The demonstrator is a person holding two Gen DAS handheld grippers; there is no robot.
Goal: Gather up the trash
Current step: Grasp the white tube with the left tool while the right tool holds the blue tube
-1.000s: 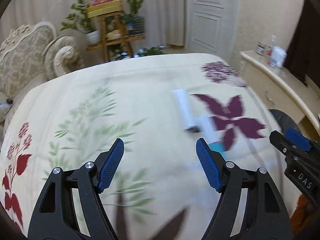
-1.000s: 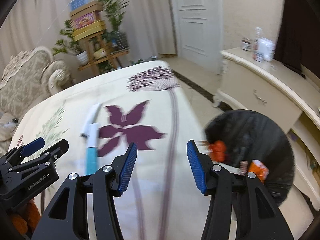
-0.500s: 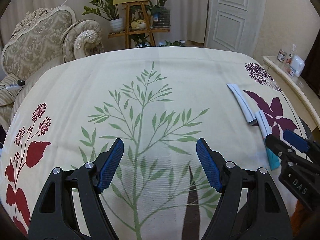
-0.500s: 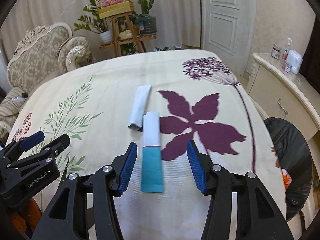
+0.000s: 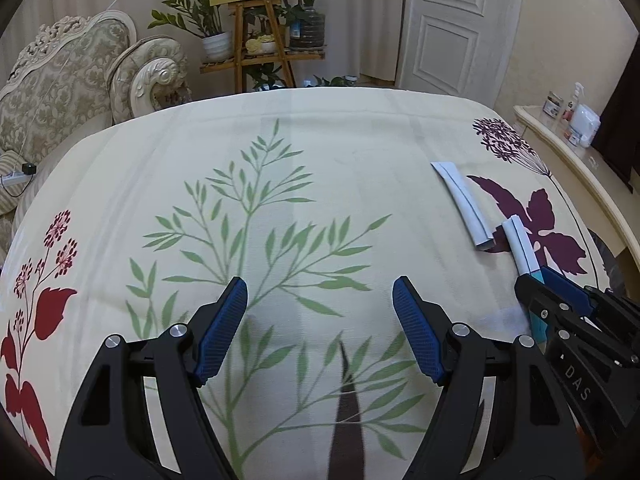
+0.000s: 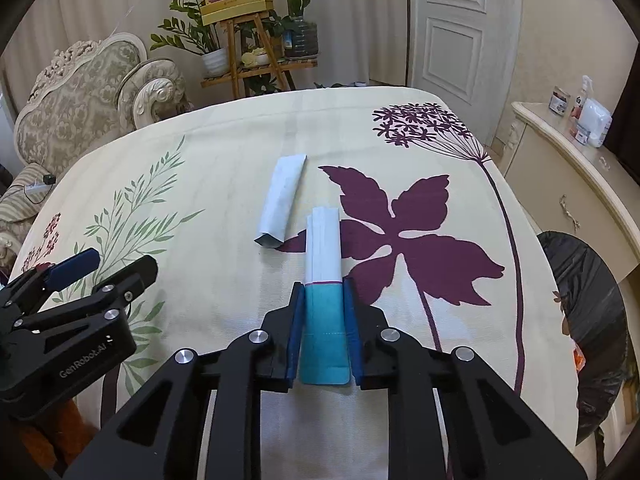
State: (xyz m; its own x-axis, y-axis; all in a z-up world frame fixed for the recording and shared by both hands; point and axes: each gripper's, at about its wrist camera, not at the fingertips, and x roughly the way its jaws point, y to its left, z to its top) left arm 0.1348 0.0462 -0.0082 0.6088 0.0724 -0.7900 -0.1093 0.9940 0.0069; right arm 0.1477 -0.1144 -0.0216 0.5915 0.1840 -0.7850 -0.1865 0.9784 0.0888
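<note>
A long teal and white packet [image 6: 323, 248] lies flat on the flowered tablecloth [image 6: 224, 184]. My right gripper [image 6: 322, 286] is closing on its teal end, and both blue pads press its sides. A second, plain white packet [image 6: 282, 200] lies just beyond it to the left, untouched. In the left wrist view both packets show at the right: the white packet [image 5: 464, 208] and the teal and white packet [image 5: 520, 246], with the right gripper [image 5: 534, 278] on it. My left gripper [image 5: 320, 284] hangs open over the green leaf print, nothing between its fingers.
A bin lined with a black bag [image 6: 580, 300] stands off the table's right edge, with orange scraps inside. A cream cabinet [image 6: 568, 184] carrying bottles runs behind it. An ornate armchair [image 5: 72, 76] and a wooden plant stand [image 5: 260, 40] stand beyond the far edge.
My right gripper swung from the bin over to the table, straddled the teal and white packet and closed onto it. The left gripper panned left over the cloth and stayed open.
</note>
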